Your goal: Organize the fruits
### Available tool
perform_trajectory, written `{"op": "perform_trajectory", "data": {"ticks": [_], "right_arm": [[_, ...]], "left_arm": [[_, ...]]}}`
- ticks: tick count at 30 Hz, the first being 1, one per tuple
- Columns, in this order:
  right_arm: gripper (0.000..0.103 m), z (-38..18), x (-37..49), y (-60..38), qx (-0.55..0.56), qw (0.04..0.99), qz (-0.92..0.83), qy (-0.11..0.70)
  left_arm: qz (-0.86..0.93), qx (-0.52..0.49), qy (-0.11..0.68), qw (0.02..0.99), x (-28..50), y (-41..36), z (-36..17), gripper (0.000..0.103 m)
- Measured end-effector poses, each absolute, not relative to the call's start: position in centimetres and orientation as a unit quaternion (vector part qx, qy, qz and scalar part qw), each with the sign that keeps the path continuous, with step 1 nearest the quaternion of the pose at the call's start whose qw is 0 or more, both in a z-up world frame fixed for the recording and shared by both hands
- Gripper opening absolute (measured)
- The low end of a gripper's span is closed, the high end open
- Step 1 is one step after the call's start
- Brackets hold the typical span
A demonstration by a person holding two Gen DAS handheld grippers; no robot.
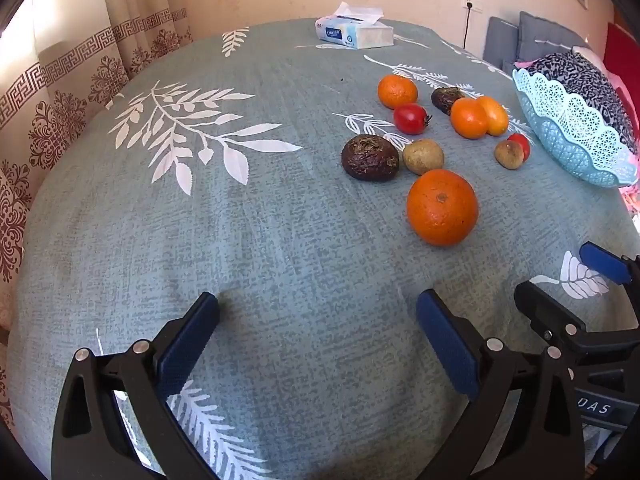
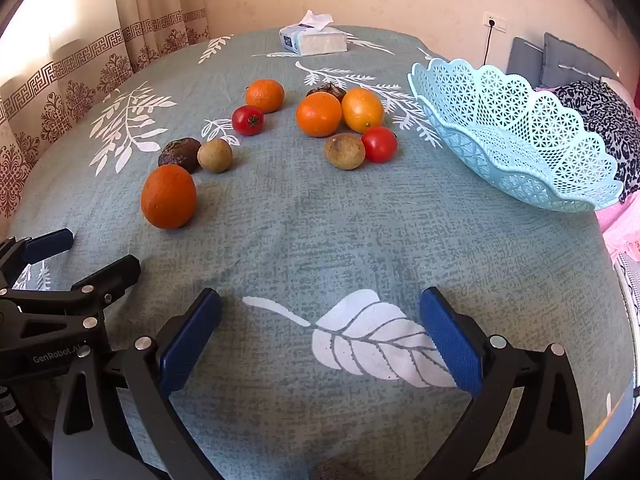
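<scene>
Both the left tool (image 1: 318, 326) and right tool (image 2: 320, 324) hover with fingers apart and empty above the cloth-covered worktop (image 2: 300, 240), where loose fruits including a large orange (image 2: 168, 196) await pickup, likely first, toward the empty blue basket (image 2: 516, 140).

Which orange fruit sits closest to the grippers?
The big orange alone at the near edge of the group, just in front of the dark wrinkled fruit. The other orange fruits lie farther back, toward the tissue box.
</scene>
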State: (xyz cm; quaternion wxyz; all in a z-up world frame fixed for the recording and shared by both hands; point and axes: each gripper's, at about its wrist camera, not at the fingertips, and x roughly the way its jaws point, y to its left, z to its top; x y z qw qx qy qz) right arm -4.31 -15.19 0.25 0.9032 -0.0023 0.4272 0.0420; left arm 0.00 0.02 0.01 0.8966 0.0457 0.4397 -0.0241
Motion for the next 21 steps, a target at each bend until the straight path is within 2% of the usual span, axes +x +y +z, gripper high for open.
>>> {"op": "perform_trajectory", "data": {"ticks": [21], "right_arm": [[0.101,0.29,-4.36,-15.21,-0.002,0.904,0.042,0.426]], "left_arm": [[-0.023,0.049,0.438,0.897,-0.01,-0.01,0.01,0.098]]}}
